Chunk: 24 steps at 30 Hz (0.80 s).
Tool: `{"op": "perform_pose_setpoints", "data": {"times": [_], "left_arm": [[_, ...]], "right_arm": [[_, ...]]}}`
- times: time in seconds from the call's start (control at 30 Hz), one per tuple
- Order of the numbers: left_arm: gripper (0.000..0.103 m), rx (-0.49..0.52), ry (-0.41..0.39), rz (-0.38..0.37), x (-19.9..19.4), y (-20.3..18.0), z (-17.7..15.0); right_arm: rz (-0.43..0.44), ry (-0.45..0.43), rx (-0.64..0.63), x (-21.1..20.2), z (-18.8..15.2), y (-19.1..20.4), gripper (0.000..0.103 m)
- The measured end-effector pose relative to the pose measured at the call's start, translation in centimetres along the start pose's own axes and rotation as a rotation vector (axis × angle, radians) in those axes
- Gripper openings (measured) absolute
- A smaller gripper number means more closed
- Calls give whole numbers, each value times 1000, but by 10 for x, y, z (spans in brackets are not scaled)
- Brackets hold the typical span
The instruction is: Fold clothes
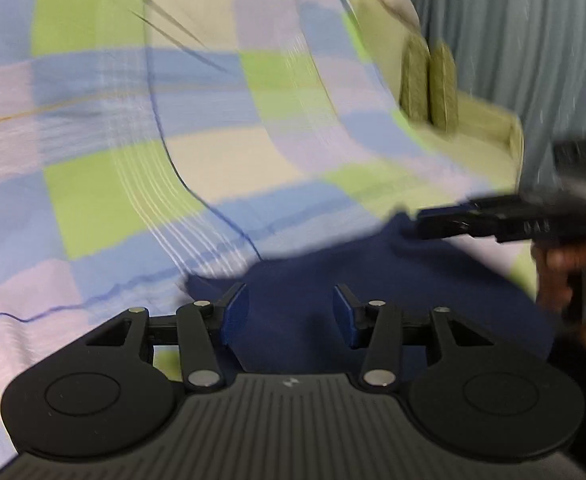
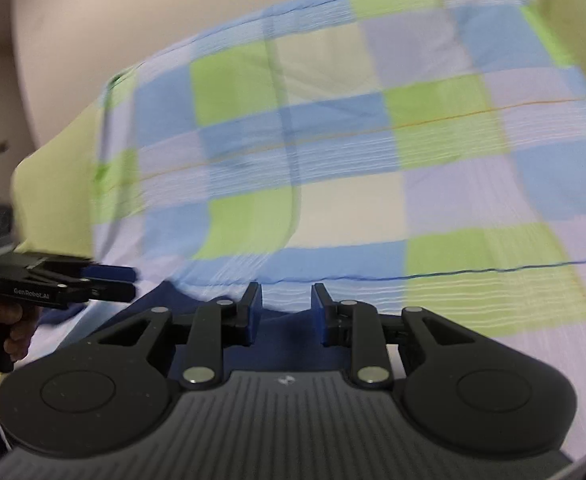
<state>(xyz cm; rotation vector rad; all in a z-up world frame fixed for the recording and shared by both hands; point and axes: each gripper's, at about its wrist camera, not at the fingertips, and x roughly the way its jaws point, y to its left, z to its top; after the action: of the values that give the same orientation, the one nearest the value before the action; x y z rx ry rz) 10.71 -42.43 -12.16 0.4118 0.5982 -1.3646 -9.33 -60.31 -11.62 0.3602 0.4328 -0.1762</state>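
Observation:
A dark navy garment (image 1: 373, 280) lies on a checked bedsheet (image 1: 133, 120) of blue, green, lilac and cream squares. My left gripper (image 1: 291, 312) is open just above the garment, its blue pads apart with navy cloth under them. My right gripper (image 2: 286, 312) is open too, over the garment's far edge (image 2: 281, 336). In the left wrist view the right gripper (image 1: 425, 222) comes in from the right over the garment's far corner. In the right wrist view the left gripper (image 2: 131, 282) comes in from the left. Both views are blurred by motion.
The bedsheet (image 2: 373, 160) covers the bed. A pale green mattress edge (image 1: 493, 128) with two olive rolled items (image 1: 429, 80) is at the back right, before a grey-blue curtain (image 1: 513, 40). A beige wall (image 2: 93, 20) stands beyond the bed's far end.

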Motion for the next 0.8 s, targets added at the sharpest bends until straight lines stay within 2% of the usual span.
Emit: {"op": "perform_pose_setpoints", "data": {"times": [0.1,0.17,0.23,0.37,0.4,0.43,0.47,0.5,0.53,0.6,0.67,0.73,0.77,0.8], "left_arm": [[55,-37,13,21,19,12,-12],[55,-84,6,21,26,21,-14],[55,-86,10,28,31,23,-12],[55,-59,8,45,33,19,-8],[55,-53,4,46,31,18,-9],[55,-49,-1,48,29,17,-10],[54,-39,-13,53,24,14,-11],[54,-30,-24,57,20,12,-12],[53,-24,-33,59,16,9,-13],[53,-8,-39,63,11,3,-16],[53,19,-45,78,9,-2,-20],[53,23,-50,84,7,-4,-20],[53,26,-53,88,6,-5,-20],[53,34,-58,92,5,-6,-20]], "right_arm": [[-35,62,-35,21,-5,-5,18],[-70,73,-40,33,-5,-17,5],[-87,79,-20,42,-4,-32,0],[-74,93,-17,43,4,-35,0],[-52,92,-39,41,8,-30,4],[-29,90,-61,39,13,-25,12],[-6,89,-84,37,18,-20,27],[25,113,-133,39,23,-13,32],[35,127,-165,40,24,-9,34],[54,209,-354,55,29,9,34],[57,261,-470,68,28,21,33],[51,291,-553,76,26,30,15],[26,305,-638,79,24,40,6],[19,299,-680,77,23,46,0]]}}
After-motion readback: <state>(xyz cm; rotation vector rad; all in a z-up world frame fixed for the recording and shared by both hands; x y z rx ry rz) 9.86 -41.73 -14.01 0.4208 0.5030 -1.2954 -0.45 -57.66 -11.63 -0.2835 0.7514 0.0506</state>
